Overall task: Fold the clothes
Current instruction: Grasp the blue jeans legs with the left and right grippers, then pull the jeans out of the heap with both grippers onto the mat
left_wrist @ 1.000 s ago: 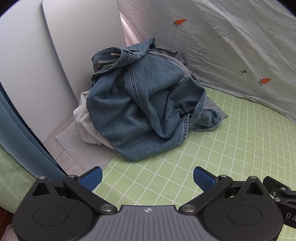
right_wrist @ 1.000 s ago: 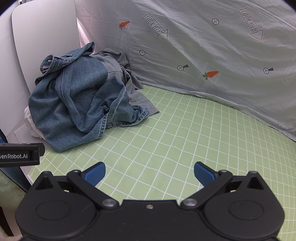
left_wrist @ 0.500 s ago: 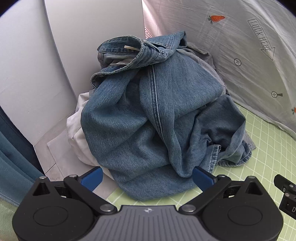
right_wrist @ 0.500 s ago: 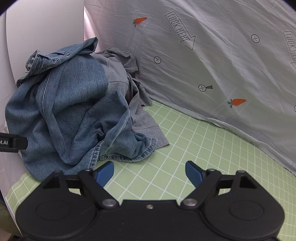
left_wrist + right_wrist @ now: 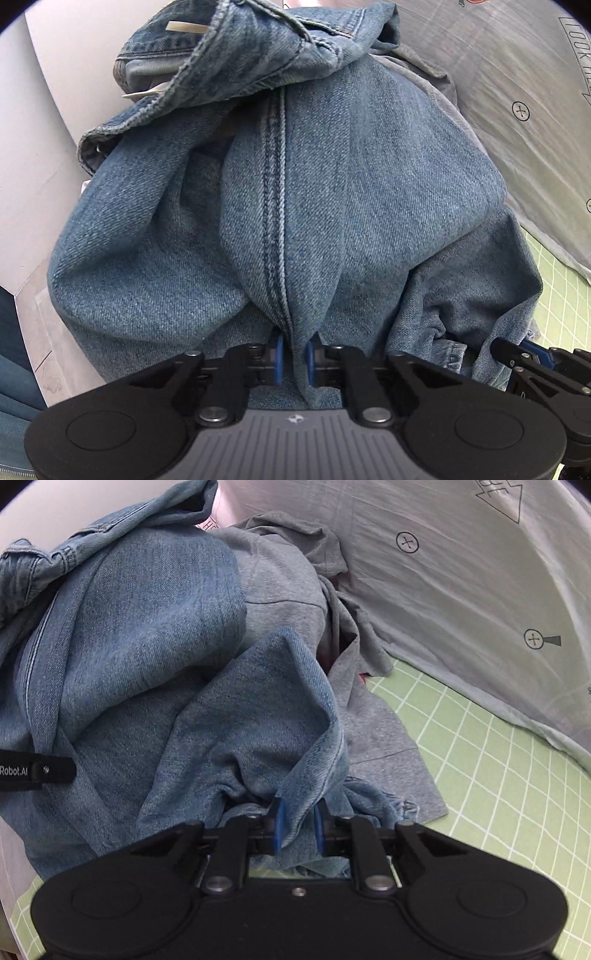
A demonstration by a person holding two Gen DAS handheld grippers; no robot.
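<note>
**Both grippers bite into the denim pile**

Since a second ago we have closed in on the heap from open mat, and both sets of jaws have gone from wide apart to pinched on cloth.

Our left gripper (image 5: 294, 357) is closing the last bit on a fold of the jeans (image 5: 280, 206), right on the double-stitched seam that runs down toward us. Our right gripper (image 5: 298, 827) is closing too, with a denim edge near the hem caught between its blue pads (image 5: 279, 825). Each is nearly shut, with only the cloth keeping it apart.

The jeans lie crumpled on top of the pile at the far left of the green mat (image 5: 498, 775), against the white board (image 5: 40, 122), waistband up at the far side. A grey top (image 5: 295, 579) lies under and to the right of them, beside the printed sheet (image 5: 461, 602).

We judge denim heavy and fairly stiff: it should hang straight when lifted, but its weight may drag it out of a shallow pinch. Seams and hems give thick, firm holds. The waistband corners look the better place for spreading it flat.
</note>
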